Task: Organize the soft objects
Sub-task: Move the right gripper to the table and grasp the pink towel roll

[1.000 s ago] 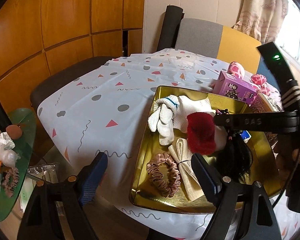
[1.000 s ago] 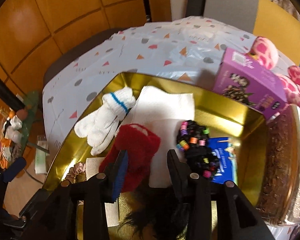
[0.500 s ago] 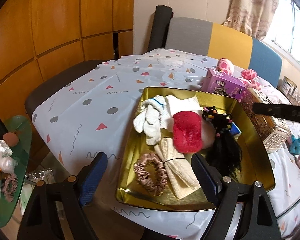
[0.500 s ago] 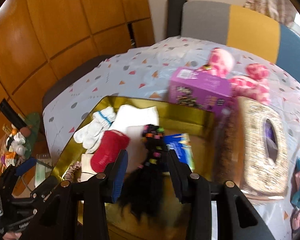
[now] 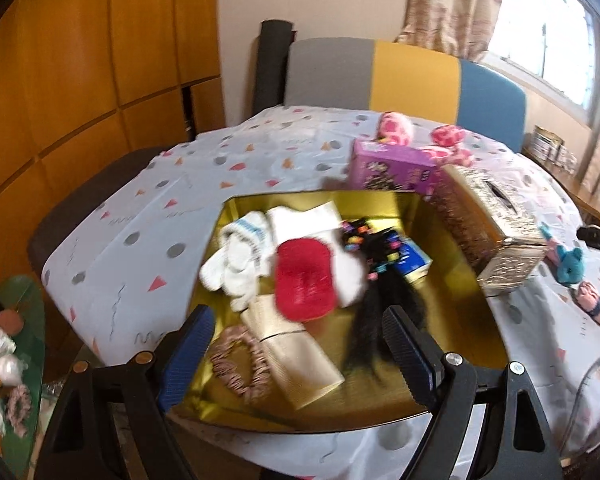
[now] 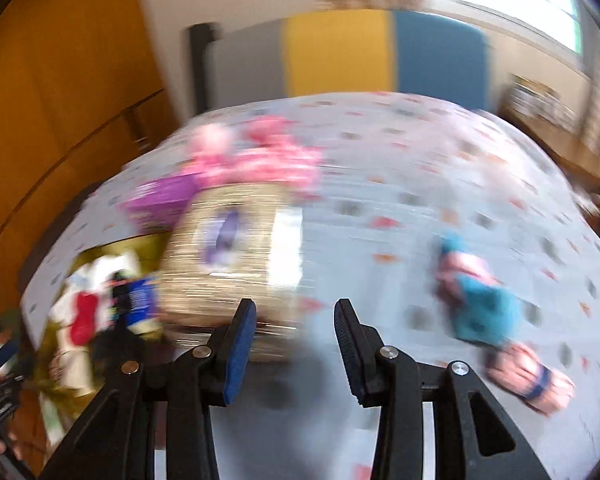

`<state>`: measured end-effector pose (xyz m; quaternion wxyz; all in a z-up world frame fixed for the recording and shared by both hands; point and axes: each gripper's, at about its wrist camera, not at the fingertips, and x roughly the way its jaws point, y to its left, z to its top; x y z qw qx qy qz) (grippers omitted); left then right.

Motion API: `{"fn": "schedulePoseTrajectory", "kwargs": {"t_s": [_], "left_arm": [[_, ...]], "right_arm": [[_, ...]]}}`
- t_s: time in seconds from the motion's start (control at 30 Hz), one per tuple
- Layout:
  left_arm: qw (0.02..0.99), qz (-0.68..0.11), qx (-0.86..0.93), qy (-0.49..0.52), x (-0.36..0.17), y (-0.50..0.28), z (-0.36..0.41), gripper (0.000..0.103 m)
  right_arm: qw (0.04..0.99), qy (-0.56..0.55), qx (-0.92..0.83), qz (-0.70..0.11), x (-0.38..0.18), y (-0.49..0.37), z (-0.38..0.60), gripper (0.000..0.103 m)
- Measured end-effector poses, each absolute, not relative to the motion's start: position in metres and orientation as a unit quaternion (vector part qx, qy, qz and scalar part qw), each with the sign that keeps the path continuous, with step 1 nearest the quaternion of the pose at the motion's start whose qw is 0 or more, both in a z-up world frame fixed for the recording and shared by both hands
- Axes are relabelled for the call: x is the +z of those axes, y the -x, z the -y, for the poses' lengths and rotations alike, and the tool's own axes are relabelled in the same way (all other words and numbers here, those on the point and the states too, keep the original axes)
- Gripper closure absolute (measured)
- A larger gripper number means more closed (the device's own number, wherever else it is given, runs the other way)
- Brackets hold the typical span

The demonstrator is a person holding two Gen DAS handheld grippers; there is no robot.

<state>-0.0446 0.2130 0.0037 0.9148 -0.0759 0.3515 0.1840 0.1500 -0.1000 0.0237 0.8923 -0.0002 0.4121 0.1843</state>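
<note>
- No writing can be read: the print on the purple box (image 5: 392, 168) and on the small blue packet (image 5: 412, 260) is too blurred, and the right wrist view is smeared throughout.
- The left tool (image 5: 300, 354) hangs over the near edge of the gold tray (image 5: 456, 344), its jaws spread wide with nothing between them.
- In the tray, just beyond that tool, lie a pink scrunchie (image 5: 238, 364), a beige folded cloth (image 5: 296, 356), a red pad (image 5: 304, 276), white gloves (image 5: 236, 268) and a black hairpiece (image 5: 380, 312) with coloured clips.
- The right tool (image 6: 295, 342) is over the bare desk (image 6: 400, 208), jaws partly apart and empty.
- A teal plush toy (image 6: 484, 308) and a pink roll with a dark band (image 6: 528, 376) lie to its right, apart from it; a glittery tissue box (image 6: 228, 256) sits to its left.
</note>
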Motion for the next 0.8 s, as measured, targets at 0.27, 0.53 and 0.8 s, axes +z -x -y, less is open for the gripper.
{"fn": "schedulePoseTrajectory", "kwargs": {"t_s": [0.27, 0.53, 0.8], "left_arm": [[0.929, -0.346, 0.121, 0.044, 0.022, 0.021, -0.176, 0.017], [0.933, -0.354, 0.056, 0.021, 0.029, -0.005, -0.130, 0.017], [0.935, -0.354, -0.012, -0.001, 0.036, -0.023, -0.082, 0.017]], "right_arm": [[0.887, -0.128, 0.012, -0.444, -0.016, -0.173, 0.260, 0.061], [0.839, -0.275, -0.036, -0.469, -0.060, -0.172, 0.339, 0.060], [0.872, -0.194, -0.049, -0.446, -0.041, -0.168, 0.324, 0.031]]}}
